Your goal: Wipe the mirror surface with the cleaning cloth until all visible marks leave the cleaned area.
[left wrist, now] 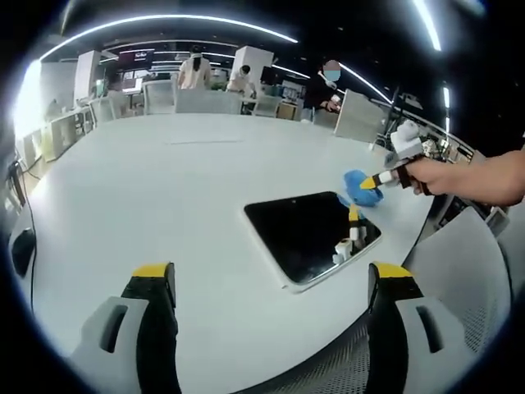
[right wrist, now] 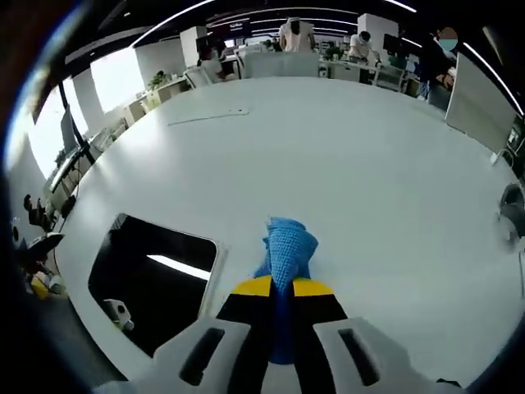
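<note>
A dark rectangular mirror [left wrist: 310, 235] with a white frame lies flat on the white table [left wrist: 164, 189], near its right edge. My left gripper [left wrist: 275, 283] is open, its yellow-tipped jaws wide apart in front of the mirror and clear of it. In the left gripper view my right gripper [left wrist: 371, 182] reaches in from the right, held by a person's hand [left wrist: 443, 175], just past the mirror's far corner. It is shut on a blue cleaning cloth [left wrist: 358, 187]. In the right gripper view the blue cleaning cloth [right wrist: 287, 250] sticks out of my right gripper [right wrist: 282, 286], with the mirror [right wrist: 152, 279] to its left.
Grey mesh chairs [left wrist: 467, 279] stand close at the table's near edge. Several people, desks and more chairs [left wrist: 197, 100] lie beyond the far side. The wide table top [right wrist: 353, 156] spreads ahead of the cloth.
</note>
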A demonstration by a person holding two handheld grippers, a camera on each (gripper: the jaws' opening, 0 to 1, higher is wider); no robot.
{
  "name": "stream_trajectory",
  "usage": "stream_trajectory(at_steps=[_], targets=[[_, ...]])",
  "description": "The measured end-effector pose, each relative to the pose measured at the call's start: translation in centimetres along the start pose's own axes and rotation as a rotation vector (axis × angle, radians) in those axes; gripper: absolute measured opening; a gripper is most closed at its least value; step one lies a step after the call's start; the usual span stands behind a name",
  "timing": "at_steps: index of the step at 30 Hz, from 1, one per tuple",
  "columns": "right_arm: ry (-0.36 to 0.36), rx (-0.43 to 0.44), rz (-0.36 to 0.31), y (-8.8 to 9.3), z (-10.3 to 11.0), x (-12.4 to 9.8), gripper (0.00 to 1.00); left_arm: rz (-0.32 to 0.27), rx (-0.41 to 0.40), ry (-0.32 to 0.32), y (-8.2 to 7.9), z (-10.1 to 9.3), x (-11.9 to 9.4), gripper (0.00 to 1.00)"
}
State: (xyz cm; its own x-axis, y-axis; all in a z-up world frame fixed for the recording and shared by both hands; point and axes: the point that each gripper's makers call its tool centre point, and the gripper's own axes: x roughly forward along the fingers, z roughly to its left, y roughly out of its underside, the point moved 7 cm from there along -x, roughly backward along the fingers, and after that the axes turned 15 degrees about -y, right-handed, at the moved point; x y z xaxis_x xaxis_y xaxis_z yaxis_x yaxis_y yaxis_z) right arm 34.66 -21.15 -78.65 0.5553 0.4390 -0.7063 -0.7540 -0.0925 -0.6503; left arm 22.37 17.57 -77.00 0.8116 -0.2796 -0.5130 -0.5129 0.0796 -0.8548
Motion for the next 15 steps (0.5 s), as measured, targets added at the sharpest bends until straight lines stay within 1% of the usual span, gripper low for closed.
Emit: stream_trajectory(at_steps=[2,6,9,12,15], targets=[[-0.012,-0.001,-0.007,-0.5,0.3,-0.1,0.01,0.001,0.002,0.001,0.0,0.0,0.0,0.97],[-0.057,0.023,-0.034,-1.7,1.5,-0.3,0.01,0.004,0.005,0.001,0.0,-0.1,0.0,0.97],[-0.113,0.043,-0.049,-2.6,2.8,-0.2,0.01,0.004,0.007,0.000,0.1,-0.1,0.0,0.97],[-0.158,0.063,-0.053,-2.9,4.0,0.4,0.01,0.005,0.008,0.000,0.1,0.0,0.0,0.97],[-0.169,0.049,-0.022,-2.4,4.6,1.6,0.01,0.005,0.007,-0.001,0.1,0.0,0.1,0.97]])
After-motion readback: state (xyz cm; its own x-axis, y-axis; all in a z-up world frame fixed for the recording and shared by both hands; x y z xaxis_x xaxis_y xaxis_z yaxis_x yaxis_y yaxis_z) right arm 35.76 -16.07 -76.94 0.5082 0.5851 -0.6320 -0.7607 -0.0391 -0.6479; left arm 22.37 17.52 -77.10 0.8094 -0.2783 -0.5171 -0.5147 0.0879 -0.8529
